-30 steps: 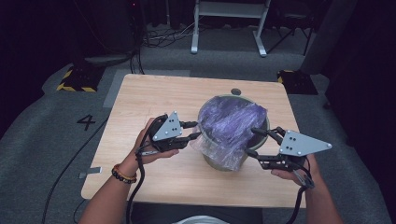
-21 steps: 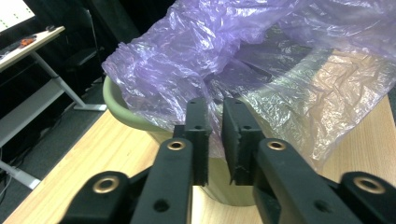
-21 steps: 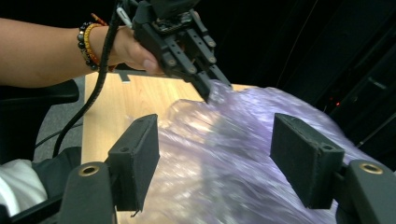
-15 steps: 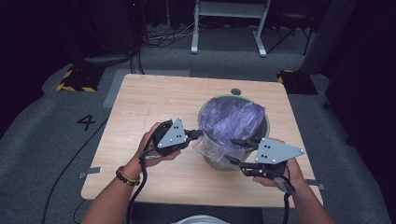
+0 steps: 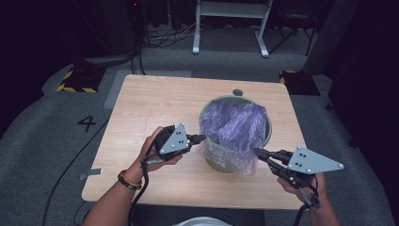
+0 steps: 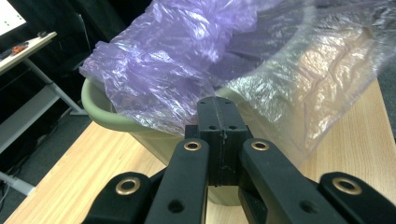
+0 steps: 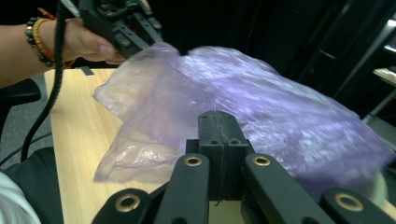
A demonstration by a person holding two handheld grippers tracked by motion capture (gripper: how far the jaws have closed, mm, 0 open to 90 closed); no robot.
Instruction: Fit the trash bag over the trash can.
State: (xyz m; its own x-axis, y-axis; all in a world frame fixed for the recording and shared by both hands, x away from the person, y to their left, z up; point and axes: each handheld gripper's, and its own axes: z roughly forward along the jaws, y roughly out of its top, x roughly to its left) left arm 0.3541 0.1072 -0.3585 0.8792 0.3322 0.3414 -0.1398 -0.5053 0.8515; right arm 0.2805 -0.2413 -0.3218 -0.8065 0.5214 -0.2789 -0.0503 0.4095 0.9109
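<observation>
Purple plastic bag (image 5: 234, 123) sat bunched in and over the mouth of a grey-green bin (image 5: 225, 162), which stood on the wooden table (image 5: 155, 101) right of its middle and toward the near edge. Thin film spilled over the bin's rim and hung down its near side, paler and almost clear where it stretched — in the left gripper view (image 6: 163, 65) the bag rose in crumpled folds above the rim (image 6: 100, 116). The left gripper (image 5: 197, 139), held in the person's left hand (image 5: 153, 153), reached in from the left, its tip at the bag's edge by the rim; its jaws were pressed fully together, and whether film was pinched between them could not be told. The right gripper (image 5: 258, 152), in the right hand (image 5: 301, 186) near the table's near right corner, pointed left at the hanging film by the bin's side; its jaws had just been closing and stood pressed together too — film lay just past their tips in the right gripper view (image 7: 201, 107), though a pinch could not be confirmed.
</observation>
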